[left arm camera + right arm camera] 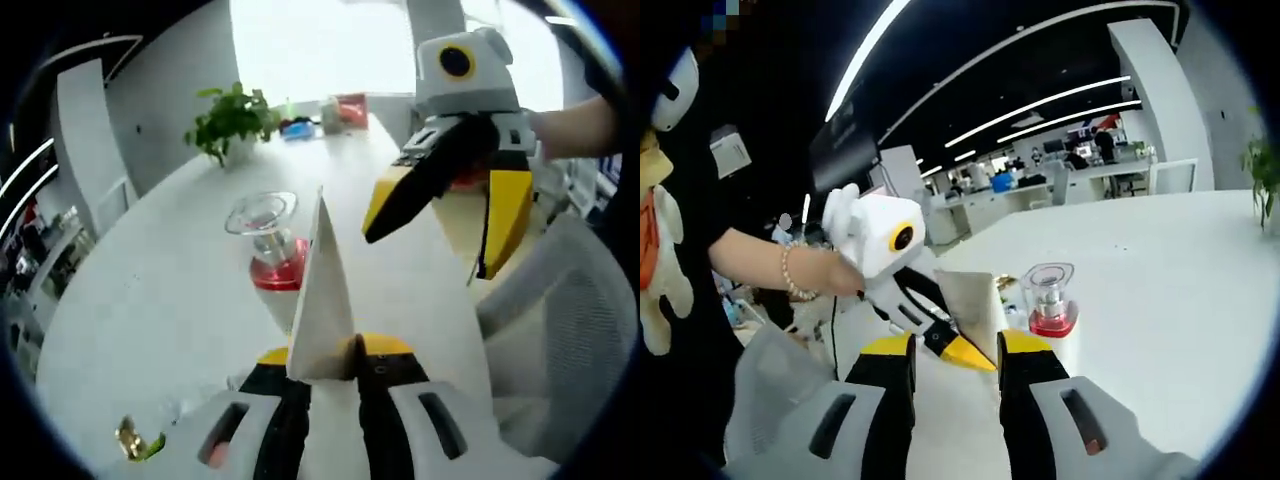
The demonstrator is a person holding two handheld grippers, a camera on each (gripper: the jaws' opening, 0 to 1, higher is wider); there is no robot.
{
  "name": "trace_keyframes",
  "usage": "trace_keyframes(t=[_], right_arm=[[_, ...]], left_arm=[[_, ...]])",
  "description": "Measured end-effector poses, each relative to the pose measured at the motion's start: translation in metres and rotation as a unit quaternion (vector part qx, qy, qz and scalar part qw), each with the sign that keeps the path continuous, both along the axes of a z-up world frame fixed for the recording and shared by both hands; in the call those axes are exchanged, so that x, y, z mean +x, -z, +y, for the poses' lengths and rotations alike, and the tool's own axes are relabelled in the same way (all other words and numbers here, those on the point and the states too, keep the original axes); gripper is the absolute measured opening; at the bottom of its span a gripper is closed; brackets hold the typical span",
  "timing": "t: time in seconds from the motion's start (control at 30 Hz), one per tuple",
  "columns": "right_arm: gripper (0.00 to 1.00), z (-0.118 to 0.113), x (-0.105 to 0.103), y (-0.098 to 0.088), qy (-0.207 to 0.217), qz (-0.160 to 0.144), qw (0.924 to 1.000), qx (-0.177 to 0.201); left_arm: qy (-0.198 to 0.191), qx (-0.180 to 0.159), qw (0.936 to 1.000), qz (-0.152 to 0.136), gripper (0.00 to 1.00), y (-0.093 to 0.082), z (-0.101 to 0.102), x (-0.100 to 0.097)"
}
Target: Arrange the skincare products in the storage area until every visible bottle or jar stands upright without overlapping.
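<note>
My left gripper (335,350) is shut on a white flat box (322,290) that stands up edge-on between its yellow-tipped jaws. Just behind the box a bottle (272,250) with red liquid and a clear cap stands upright on the white table (150,290). My right gripper (435,245) hangs open above the table to the right, nothing between its jaws. In the right gripper view, my right gripper (958,345) is open, and a person's hand holds the left gripper (945,340) against the box (975,290), with the bottle (1050,300) beside it.
A potted plant (235,120) and some small items (320,115) sit at the table's far end. A small gold object (135,440) lies near the front left. A grey chair (570,320) stands at the right edge. A person's sleeve and arm (750,265) are at the left.
</note>
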State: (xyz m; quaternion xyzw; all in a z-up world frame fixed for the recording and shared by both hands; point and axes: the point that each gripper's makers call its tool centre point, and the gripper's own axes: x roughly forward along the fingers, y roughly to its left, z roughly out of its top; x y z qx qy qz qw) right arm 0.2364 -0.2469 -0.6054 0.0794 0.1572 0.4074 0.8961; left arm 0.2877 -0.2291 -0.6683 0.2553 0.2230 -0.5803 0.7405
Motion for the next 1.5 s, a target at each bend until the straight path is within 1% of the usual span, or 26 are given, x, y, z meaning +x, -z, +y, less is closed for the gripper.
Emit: trace_keyframes(t=[0.1,0.23,0.53,0.73,0.93,1.2,1.3,1.4,1.5], right_arm=[[0.32,-0.008,-0.002,0.002,0.01,0.004,0.9999,0.002],[0.32,-0.017,-0.003,0.005,0.022,0.008,0.9997,0.002],[0.34,-0.022,-0.005,0.012,0.031,0.017,0.9994,0.003],[0.34,-0.019,-0.008,0.015,0.03,0.023,0.9993,0.005],[0.34,-0.019,-0.009,0.017,0.03,0.027,0.9992,0.008],[0.34,-0.019,-0.01,0.015,0.032,0.025,0.9992,0.009],[0.34,-0.019,-0.012,0.016,0.032,0.027,0.9991,0.009],[0.34,-0.019,-0.013,0.018,0.033,0.029,0.999,0.009],[0.34,-0.019,-0.015,0.018,0.033,0.03,0.999,0.009]], left_arm=[[-0.002,0.002,1.0,-0.006,0.18,0.001,0.002,0.01],[-0.005,0.002,1.0,-0.006,0.18,0.0,0.004,0.014],[-0.019,0.0,0.9997,-0.012,0.18,-0.001,0.006,0.028],[-0.028,-0.005,0.9996,-0.004,0.18,-0.001,0.005,0.033],[-0.037,-0.02,0.9989,0.018,0.18,-0.001,0.004,0.029],[-0.026,-0.027,0.9991,0.019,0.19,-0.001,0.003,0.03],[-0.024,-0.026,0.9993,0.013,0.2,0.0,0.002,0.03],[-0.018,-0.025,0.9995,-0.002,0.2,0.0,0.002,0.031],[-0.014,-0.027,0.9995,-0.011,0.2,0.0,0.002,0.032]])
